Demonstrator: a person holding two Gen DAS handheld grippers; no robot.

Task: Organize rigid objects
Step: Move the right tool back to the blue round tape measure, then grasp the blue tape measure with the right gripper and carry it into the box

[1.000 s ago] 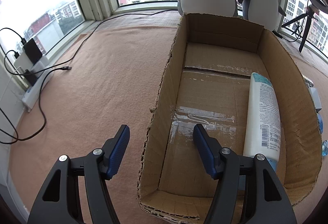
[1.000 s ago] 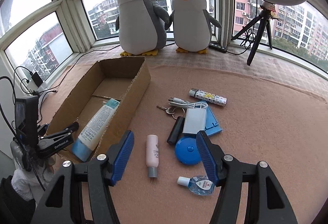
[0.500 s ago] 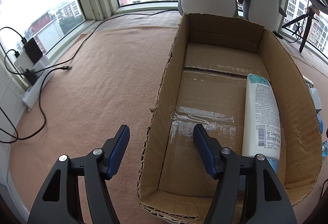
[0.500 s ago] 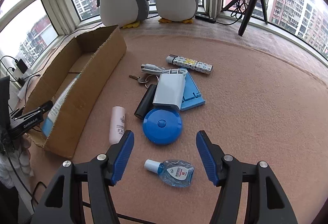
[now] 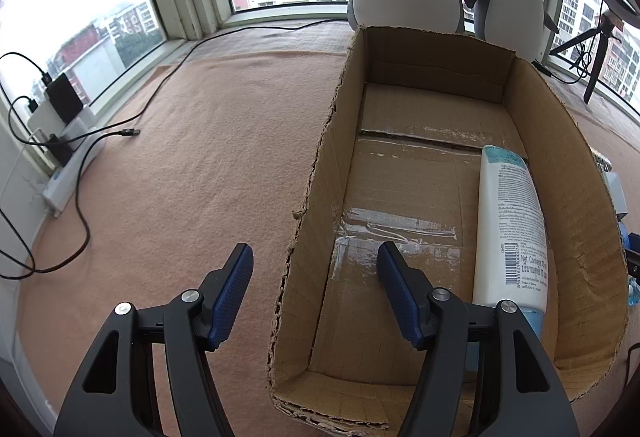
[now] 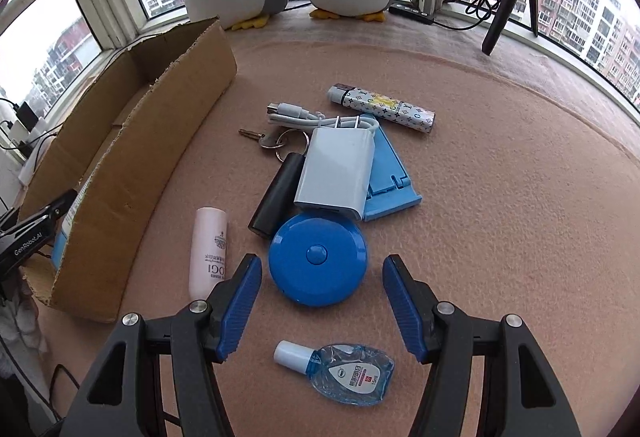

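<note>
**Loose items lying beside the box**

A white lotion tube [image 5: 510, 229] is lying flat inside the open cardboard box [image 5: 320, 173]. Outside, a blue round case [image 6: 318, 260], pink bottle [image 6: 209, 247], grey charger [image 6: 338, 173] and clear sanitizer bottle [image 6: 344, 373] are resting clustered on the mat.

Rough cardboard box [image 5: 568, 173], seemingly felt mat [image 6: 500, 197].

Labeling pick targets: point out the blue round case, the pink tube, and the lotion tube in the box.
blue round case [image 6: 317, 260]: right wrist view, by its center button.
pink tube [image 6: 209, 249]: right wrist view, mid-body.
lotion tube [image 5: 514, 221]: left wrist view, on its white printed body.
</note>
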